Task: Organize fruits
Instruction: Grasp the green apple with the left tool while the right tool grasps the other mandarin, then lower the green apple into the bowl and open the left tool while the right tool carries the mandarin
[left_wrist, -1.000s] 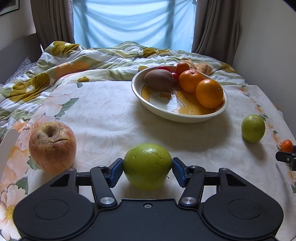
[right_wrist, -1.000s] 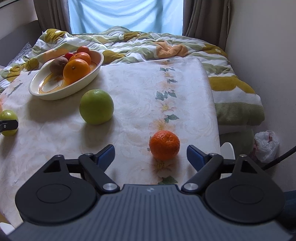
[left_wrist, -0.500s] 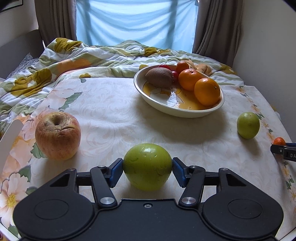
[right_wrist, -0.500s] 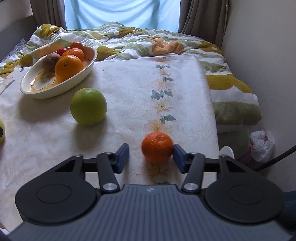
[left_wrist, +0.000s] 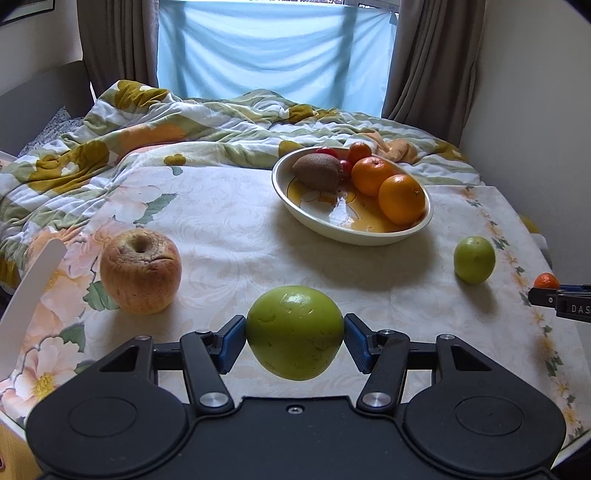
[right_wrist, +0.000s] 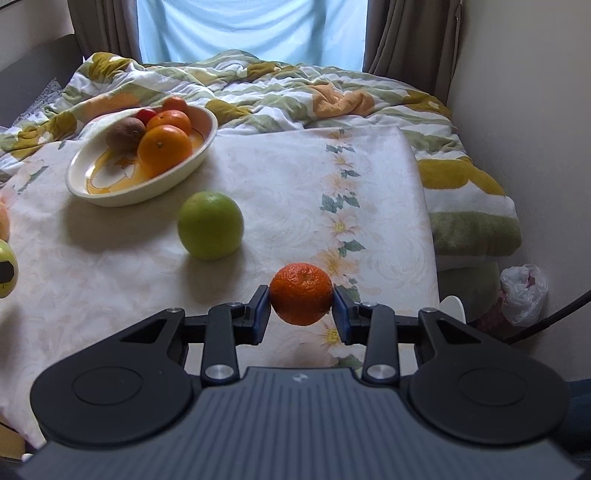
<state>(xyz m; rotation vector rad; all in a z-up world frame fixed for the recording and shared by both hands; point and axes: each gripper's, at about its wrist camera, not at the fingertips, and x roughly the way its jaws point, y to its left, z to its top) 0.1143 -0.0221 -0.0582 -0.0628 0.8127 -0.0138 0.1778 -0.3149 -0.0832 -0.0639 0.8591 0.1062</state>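
A dimpled green apple (left_wrist: 294, 332) sits clamped between the blue pads of the left gripper (left_wrist: 294, 338), in front of the cream bowl (left_wrist: 314, 221) holding oranges and a kiwi. The right gripper (right_wrist: 301, 314), partly lettered "DAS" in the left wrist view, pinches a pebbled tangerine (right_wrist: 301, 298) to the bowl's right. Both point level toward the bowl. A wrinkled apple (left_wrist: 140, 271) and a second green apple (right_wrist: 210, 225) rest on the floral cloth (left_wrist: 229, 236).
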